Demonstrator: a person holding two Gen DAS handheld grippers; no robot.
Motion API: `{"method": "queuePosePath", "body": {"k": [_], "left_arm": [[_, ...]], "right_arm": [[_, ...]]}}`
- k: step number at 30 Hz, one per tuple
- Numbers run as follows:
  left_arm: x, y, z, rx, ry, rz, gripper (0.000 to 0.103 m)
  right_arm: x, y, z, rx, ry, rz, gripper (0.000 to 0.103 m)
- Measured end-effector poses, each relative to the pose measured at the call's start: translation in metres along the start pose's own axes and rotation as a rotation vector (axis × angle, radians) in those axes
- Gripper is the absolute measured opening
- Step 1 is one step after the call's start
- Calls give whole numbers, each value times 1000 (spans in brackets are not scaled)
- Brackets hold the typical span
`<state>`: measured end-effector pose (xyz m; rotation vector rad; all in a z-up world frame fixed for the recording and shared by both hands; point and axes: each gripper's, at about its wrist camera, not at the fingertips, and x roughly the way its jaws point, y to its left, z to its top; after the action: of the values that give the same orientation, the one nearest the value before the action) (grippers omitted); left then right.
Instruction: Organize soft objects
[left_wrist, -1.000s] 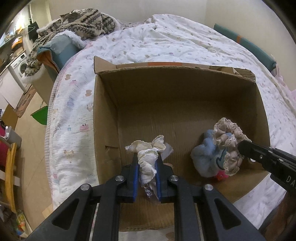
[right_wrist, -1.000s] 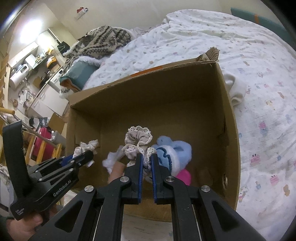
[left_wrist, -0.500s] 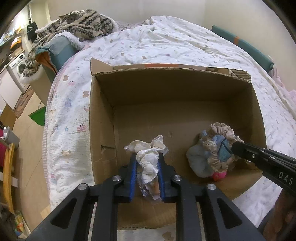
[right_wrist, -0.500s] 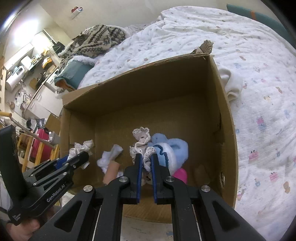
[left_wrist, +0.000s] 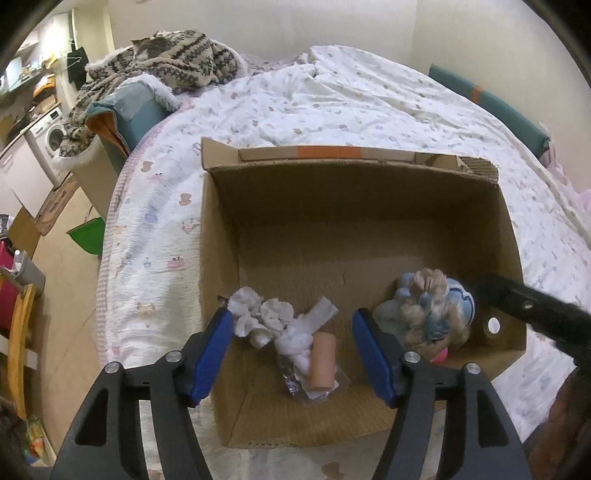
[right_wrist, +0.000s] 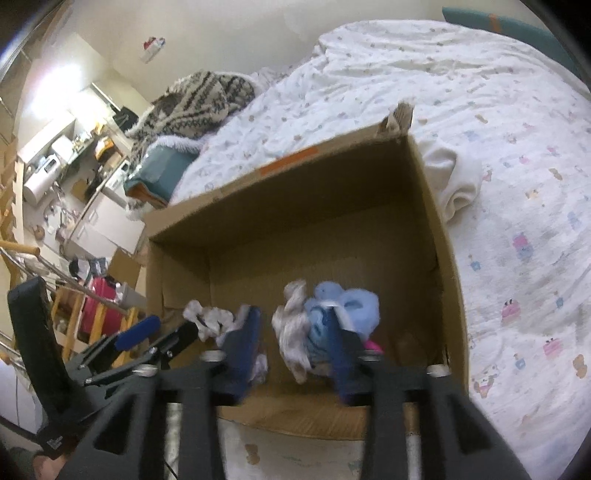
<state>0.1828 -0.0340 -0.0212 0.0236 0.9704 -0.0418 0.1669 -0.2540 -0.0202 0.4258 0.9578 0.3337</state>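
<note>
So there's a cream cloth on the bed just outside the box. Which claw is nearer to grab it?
Probably the right claw: the cream cloth lies beyond the box's right wall, on its side, and its jaws stand open.

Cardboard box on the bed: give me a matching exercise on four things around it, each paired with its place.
Things:
1. white lace cloth
2. blue plush bundle
3. cream folded cloth
4. patterned knit blanket

Places:
A. on the bedspread outside the cardboard box
B. box floor, left part, in the left wrist view
C. heaped beyond the bed's far left corner
D. box floor, right part, in the left wrist view

Pairs: 1-B, 2-D, 3-A, 4-C
</note>
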Motion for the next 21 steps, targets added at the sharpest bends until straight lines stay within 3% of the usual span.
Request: {"method": "queuePosePath", "body": {"k": [7, 10, 14, 16, 21], "left_arm": [[-32, 13, 2, -33, -51, 1, 64], [-47, 17, 0, -36, -69, 24, 64], [-67, 28, -6, -79, -85, -2, 65], [-79, 33, -11, -90, -105, 7, 80], [-107, 42, -31, -104, -162, 20, 93]], "right_arm": [[-29, 12, -1, -33, -60, -26, 72], [-45, 23, -2, -67, -87, -45, 83], [-68, 34, -10, -98, -119, -63, 98], [-79, 36, -16, -98, -143, -73, 102], [-100, 39, -33, -98, -190, -106, 103]]}}
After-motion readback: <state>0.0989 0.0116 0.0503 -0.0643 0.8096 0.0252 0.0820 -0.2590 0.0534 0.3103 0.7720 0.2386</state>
